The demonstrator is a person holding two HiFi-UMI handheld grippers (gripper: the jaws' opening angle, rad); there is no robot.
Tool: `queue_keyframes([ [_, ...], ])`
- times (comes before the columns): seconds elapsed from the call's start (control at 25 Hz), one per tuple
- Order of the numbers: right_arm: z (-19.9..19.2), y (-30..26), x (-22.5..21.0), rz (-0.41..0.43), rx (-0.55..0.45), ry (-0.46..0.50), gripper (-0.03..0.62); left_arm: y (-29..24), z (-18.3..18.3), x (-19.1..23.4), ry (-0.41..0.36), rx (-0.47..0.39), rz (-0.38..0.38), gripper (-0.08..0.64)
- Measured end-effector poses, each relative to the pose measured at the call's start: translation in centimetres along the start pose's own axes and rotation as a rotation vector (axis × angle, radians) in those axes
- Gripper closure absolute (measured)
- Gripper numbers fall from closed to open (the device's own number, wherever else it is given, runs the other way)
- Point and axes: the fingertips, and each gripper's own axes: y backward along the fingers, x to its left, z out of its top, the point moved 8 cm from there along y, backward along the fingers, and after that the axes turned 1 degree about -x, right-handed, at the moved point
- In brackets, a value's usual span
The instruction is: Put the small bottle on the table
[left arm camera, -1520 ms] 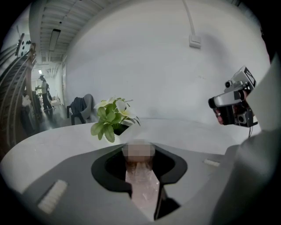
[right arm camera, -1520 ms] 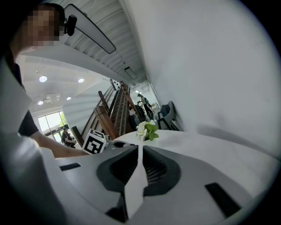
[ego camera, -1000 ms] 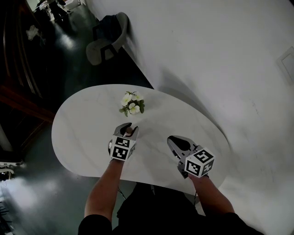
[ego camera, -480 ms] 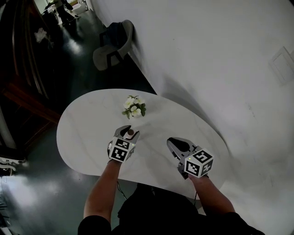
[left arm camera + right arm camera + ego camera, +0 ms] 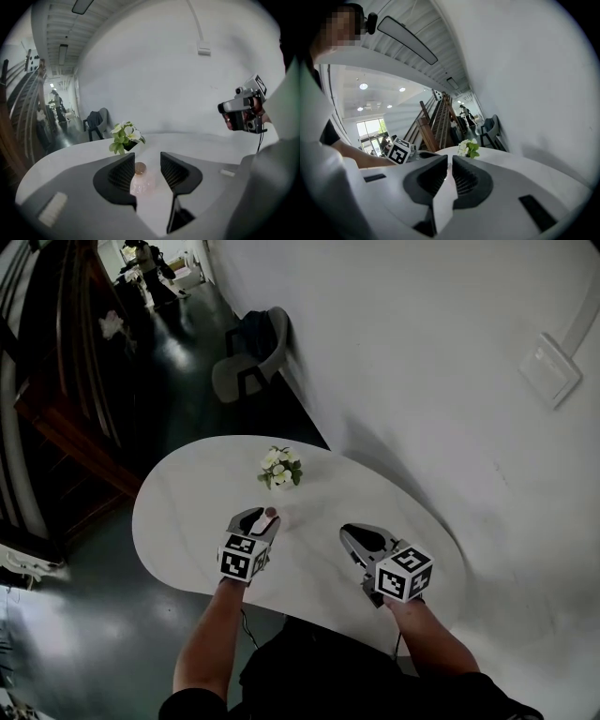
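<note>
The small bottle [image 5: 140, 182] is standing upright on the white desk [image 5: 187, 512], cap up, right between the pads of the left claw [image 5: 146, 160]. That claw has just been opening and gapes wide, not squeezing it. The bottle sits nearer the left pad, so I'd guess a straight pull back is safest. The right claw [image 5: 449, 169] is pinched narrow and empty, off to the right. White flowers [image 5: 124, 137] sit just beyond.
</note>
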Motion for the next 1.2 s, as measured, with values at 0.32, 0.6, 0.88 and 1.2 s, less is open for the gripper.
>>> queue_keyframes([
  [0.32, 0.3, 1.0, 0.8, 0.027, -0.020, 0.001, 0.580, 4.6, 0.5, -1.4, 0.092, -0.071, 0.058, 0.383],
  [0.6, 0.7, 0.3, 2.9, 0.013, -0.030, 0.019, 0.580, 8.5, 1.7, -1.4, 0.084, -0.131, 0.014, 0.393],
  [0.88, 1.3, -2.2, 6.7, -0.022, -0.026, 0.071, 0.580, 14.6, 2.5, 1.3, 0.051, -0.260, -0.008, 0.444],
  [1.2, 1.3, -5.7, 13.0, -0.042, -0.036, 0.123, 0.580, 22.9, 0.7, 5.8, -0.011, -0.325, -0.062, 0.503],
])
